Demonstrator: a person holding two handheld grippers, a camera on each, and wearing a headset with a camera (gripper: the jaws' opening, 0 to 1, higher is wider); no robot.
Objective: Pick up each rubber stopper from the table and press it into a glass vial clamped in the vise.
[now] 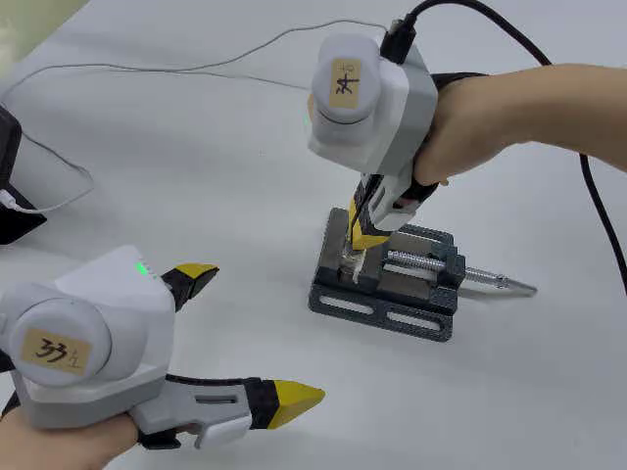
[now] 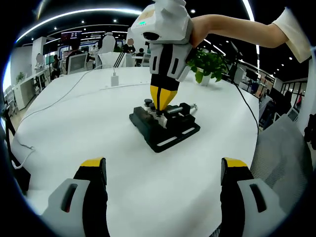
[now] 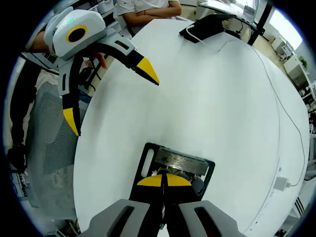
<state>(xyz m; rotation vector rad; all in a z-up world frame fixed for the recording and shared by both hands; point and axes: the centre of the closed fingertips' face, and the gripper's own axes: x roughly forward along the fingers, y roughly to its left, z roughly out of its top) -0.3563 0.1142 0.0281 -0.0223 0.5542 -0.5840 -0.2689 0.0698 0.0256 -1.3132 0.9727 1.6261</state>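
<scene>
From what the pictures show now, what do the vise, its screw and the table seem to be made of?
Vise: dark grey with a dull finish, probably painted or cast metal, though plastic cannot be excluded. Screw: bright silver with visible threads, so bare steel seems likely. Table: smooth matte white, perhaps laminate.

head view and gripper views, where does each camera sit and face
Head view: on the person's head, facing down at the vise on the table; both the right gripper and left gripper show.
Left gripper view: on the left gripper, facing across the table at the vise; own spread fingers, the person's arm.
Right gripper view: on the right gripper, facing down onto the vise; own closed fingers.
Shared: all see the vise; each gripper view catches the other gripper.
</scene>
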